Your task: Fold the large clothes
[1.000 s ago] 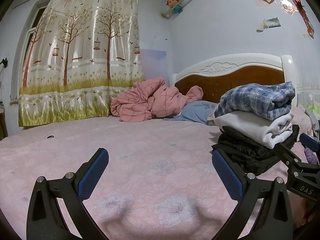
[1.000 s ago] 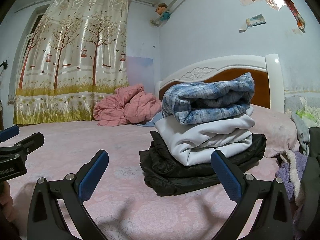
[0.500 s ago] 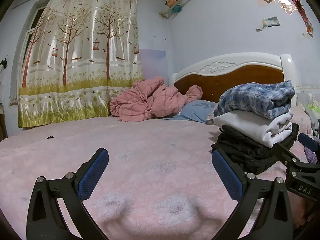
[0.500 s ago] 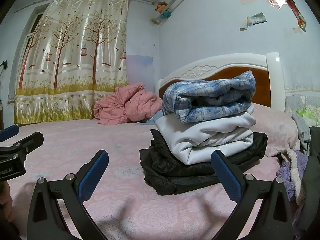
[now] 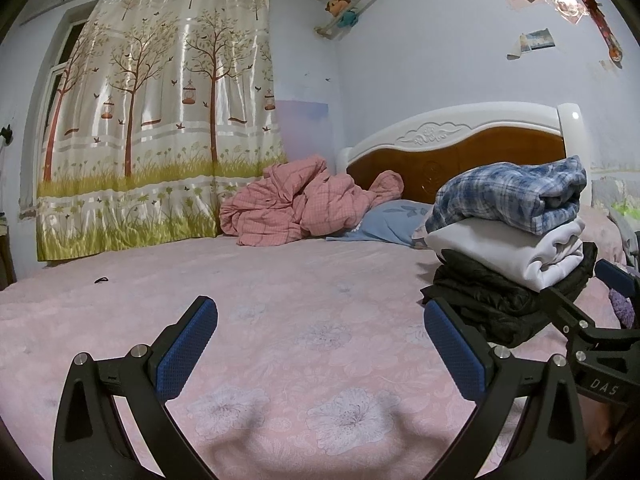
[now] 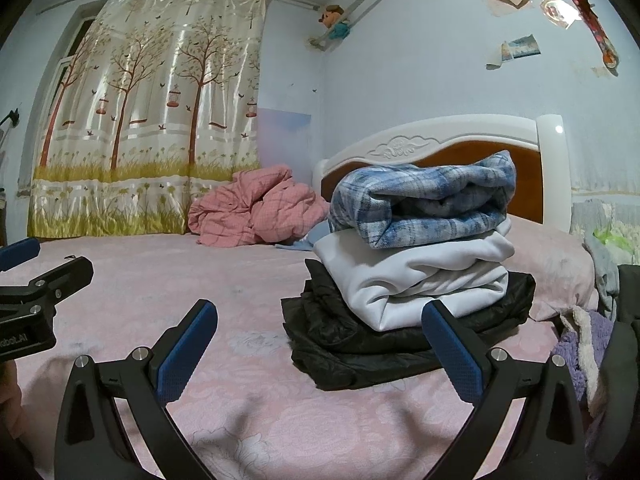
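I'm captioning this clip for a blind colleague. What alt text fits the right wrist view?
A stack of three folded clothes sits on a pink bed: a blue plaid garment on a white garment on a black jacket. The open right hand-held gripper frames it, empty, with the left hand-held gripper at the left edge.

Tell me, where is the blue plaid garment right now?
The blue plaid garment tops the folded stack, on the white garment, right of centre in both views, before the headboard.

right tongs (image 6: 320, 340) spread wide, empty, folded clothes stack (image 6: 412, 272) on pink bed (image 6: 240, 280)
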`<state>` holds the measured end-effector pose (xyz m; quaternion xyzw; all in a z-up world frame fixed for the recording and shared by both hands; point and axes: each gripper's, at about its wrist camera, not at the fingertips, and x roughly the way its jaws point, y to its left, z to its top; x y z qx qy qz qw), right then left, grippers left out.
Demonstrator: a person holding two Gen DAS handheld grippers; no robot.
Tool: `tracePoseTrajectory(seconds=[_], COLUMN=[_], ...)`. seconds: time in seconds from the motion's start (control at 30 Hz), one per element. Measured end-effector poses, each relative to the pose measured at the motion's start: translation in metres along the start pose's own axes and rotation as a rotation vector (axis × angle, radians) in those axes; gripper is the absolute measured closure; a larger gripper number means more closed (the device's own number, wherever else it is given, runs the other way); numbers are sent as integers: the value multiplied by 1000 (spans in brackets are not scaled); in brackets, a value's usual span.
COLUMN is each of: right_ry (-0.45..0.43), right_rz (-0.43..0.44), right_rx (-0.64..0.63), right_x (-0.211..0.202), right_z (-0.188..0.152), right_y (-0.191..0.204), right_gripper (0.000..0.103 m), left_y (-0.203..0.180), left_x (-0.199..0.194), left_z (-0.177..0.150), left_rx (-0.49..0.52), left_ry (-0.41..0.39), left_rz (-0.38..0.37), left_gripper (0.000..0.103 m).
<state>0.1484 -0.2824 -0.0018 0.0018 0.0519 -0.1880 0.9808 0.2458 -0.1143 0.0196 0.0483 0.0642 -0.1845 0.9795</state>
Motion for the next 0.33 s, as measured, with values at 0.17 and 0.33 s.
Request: tracePoseTrajectory(seconds=[0.17,0.33], right_ry=[1,0], right_rz=[2,0], right_rx=[2,-3], right_x=[1,1], right_z=[1,2], right_y=[0,1], right_gripper=[0,0], left_y=[0,0], left_x=[0,-1], left_z=[0,0], left_rx=[0,2], left_ry=[1,-1], left_rz=[-1,0], left_gripper=[0,0])
